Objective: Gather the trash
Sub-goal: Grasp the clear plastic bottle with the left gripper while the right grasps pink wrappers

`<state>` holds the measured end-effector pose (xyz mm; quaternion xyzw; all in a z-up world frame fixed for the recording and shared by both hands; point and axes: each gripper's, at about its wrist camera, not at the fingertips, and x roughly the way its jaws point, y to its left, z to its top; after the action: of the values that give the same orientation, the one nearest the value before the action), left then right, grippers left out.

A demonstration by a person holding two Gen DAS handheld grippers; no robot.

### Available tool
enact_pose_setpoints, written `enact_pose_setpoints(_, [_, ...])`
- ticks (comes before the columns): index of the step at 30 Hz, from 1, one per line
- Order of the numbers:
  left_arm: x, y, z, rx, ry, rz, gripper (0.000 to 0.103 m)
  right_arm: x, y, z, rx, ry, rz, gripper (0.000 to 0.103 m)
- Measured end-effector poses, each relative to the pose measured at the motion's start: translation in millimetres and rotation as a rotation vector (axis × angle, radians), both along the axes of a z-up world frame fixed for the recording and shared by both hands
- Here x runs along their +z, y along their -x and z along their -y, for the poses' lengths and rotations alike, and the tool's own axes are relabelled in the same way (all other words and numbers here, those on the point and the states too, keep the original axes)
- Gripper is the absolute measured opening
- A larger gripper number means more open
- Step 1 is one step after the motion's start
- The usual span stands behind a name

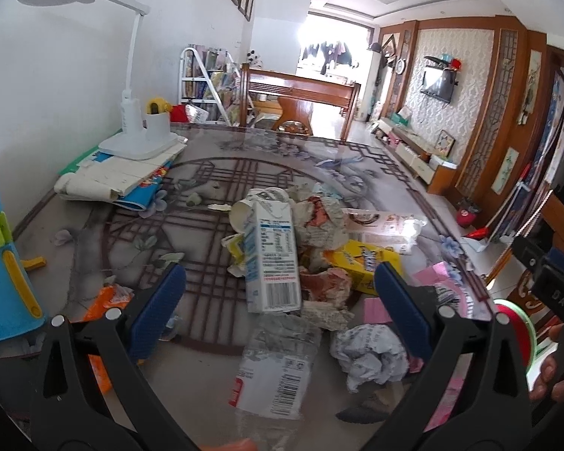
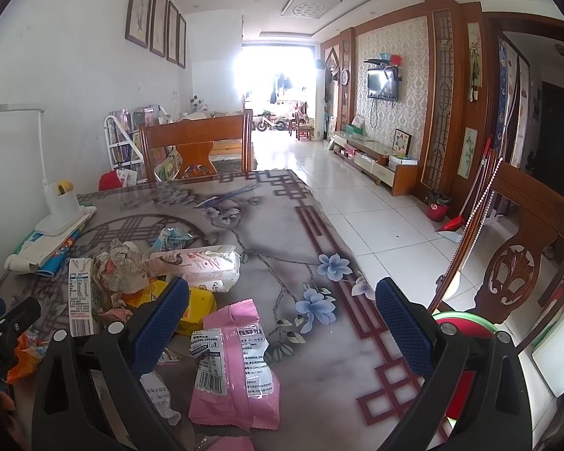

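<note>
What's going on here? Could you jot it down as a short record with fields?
Place: dining table with a patterned cover, in a living room
Trash pile: milk carton, crumpled newspaper, yellow wrapper, flattened plastic bottle, paper ball
Nearest right gripper: pink wrapper
Left gripper: open, holding nothing, aimed at the pile
Right gripper: open, holding nothing
Not trash: desk lamp
Bin: red and green rim at the table edge

Left gripper [image 1: 280, 282] spread wide above table [image 1: 94, 225], framing white milk carton [image 1: 270, 259] lying among crumpled newspaper [image 1: 321, 218], yellow wrapper [image 1: 361, 259], flattened clear bottle [image 1: 278, 368]; white desk lamp [image 1: 135, 124] far left
</note>
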<state>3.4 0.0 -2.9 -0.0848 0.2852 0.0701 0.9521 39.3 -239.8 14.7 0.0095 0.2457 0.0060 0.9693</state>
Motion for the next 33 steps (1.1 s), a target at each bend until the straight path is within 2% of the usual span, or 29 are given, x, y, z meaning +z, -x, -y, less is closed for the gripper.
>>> enact_pose_setpoints(4, [0,1,-8,-0.012,-0.008,-0.004,0.099,-4,-2,3,-0.006,0.002,-0.011,0.096])
enact_pose_setpoints(6, [-2,2,-15,-0.039,0.003,-0.054,0.099,-5,-4,4,-0.015,0.005,-0.019,0.096])
enact_pose_setpoints(8, [-8,6,-25,-0.097,0.086,-0.109,0.099,-6,-7,2,-0.018,0.005,-0.030,0.096])
enact_pose_setpoints(11, [-19,10,-33,-0.074,0.166,-0.178,0.099,-8,-10,2,-0.014,0.003,-0.045,0.096])
enact_pose_setpoints(13, [-30,13,-31,-0.080,0.189,-0.227,0.099,-9,-11,1,-0.009,0.007,-0.052,0.096])
enact_pose_setpoints(18, [-51,13,-7,-0.126,0.107,-0.329,0.097,-11,-14,1,-0.001,0.000,-0.078,0.096])
enact_pose_setpoints(21, [-65,9,-1,-0.145,0.092,-0.381,0.080,-15,-18,1,-0.004,-0.003,-0.110,0.096])
enact_pose_setpoints(23, [-71,8,-3,-0.132,0.105,-0.404,0.056,-21,-22,1,-0.007,0.000,-0.149,0.096])
enact_pose_setpoints(24, [-72,7,-5,-0.128,0.116,-0.408,0.051,-25,-25,1,-0.008,-0.001,-0.175,0.096])
enact_pose_setpoints(29, [-64,11,-6,-0.148,0.150,-0.365,0.050,-43,-40,-4,0.010,-0.042,-0.270,0.096])
enact_pose_setpoints(33, [-55,10,-2,-0.176,0.166,-0.314,0.050,-60,-56,-24,0.095,0.000,-0.369,0.096])
